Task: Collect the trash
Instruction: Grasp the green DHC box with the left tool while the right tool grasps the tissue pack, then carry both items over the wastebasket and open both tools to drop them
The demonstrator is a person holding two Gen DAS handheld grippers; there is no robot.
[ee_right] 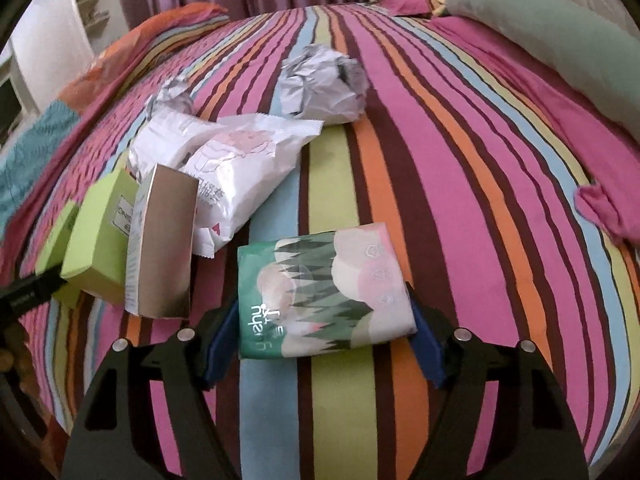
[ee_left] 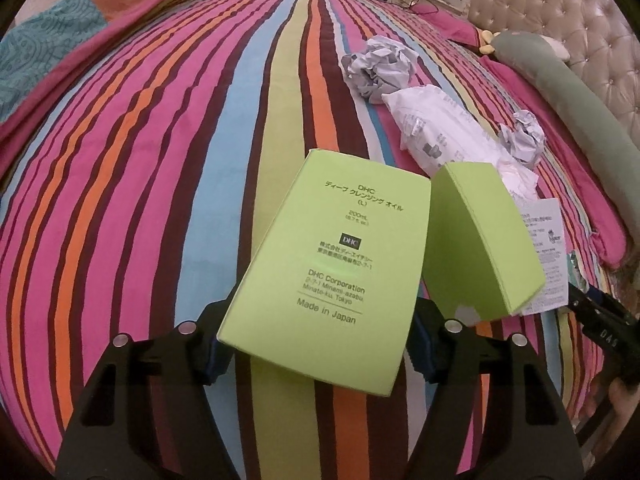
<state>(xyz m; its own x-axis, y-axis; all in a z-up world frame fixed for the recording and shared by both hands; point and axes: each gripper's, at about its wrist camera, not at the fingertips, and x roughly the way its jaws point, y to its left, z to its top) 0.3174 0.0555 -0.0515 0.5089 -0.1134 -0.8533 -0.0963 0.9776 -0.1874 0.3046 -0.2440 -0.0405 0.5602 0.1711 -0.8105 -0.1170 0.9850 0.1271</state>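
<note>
In the left wrist view my left gripper (ee_left: 320, 348) is shut on a lime green DHC carton (ee_left: 328, 264), one blue pad on each long side, and the carton is tilted above the striped bedspread (ee_left: 160, 200). A second green carton (ee_left: 480, 240) stands just right of it. My right gripper (ee_right: 324, 340) is shut on a soft tissue pack (ee_right: 324, 292) with a green and pink forest print, pads against both ends. Behind lie white plastic packets (ee_right: 228, 168), a silvery box (ee_right: 164, 240) and two crumpled paper balls (ee_right: 320, 84) (ee_right: 172, 98).
A printed white leaflet box (ee_left: 548, 248) leans beside the green cartons. A long green bolster (ee_right: 540, 28) and pink pillows lie along the tufted headboard (ee_left: 560, 8) at the right. A folded quilt (ee_left: 60, 48) sits at the far left, purple curtains behind.
</note>
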